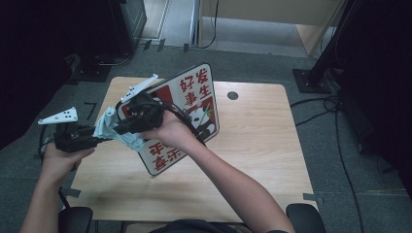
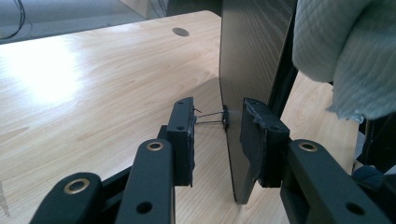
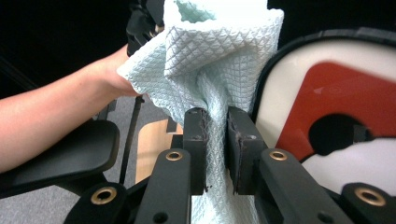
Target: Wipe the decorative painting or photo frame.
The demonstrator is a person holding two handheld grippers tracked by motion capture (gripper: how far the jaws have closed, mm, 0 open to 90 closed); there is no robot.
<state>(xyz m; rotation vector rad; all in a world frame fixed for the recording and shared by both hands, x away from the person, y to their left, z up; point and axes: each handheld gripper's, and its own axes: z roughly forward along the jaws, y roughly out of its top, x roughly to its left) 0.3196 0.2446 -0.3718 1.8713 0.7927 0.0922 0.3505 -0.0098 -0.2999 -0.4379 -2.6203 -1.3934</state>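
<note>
Propped on edge on the worktop [image 1: 252,145] — a red-and-white sign board [image 1: 194,109], tilted. Left gripper [image 2: 217,133] astride its lower edge, fingers [image 2: 184,135] part-open, one each side; contact cannot be told. Right gripper [image 3: 215,149] against the board's face — fingers pinched tight on a pale blue cloth [image 3: 210,56].

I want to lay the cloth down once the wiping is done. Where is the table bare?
The table is bare right of the sign, out to its right edge, and along the near edge. The far-left part is crowded: the left tool straddles the sign's edge there, and the right tool grips the cloth.
</note>
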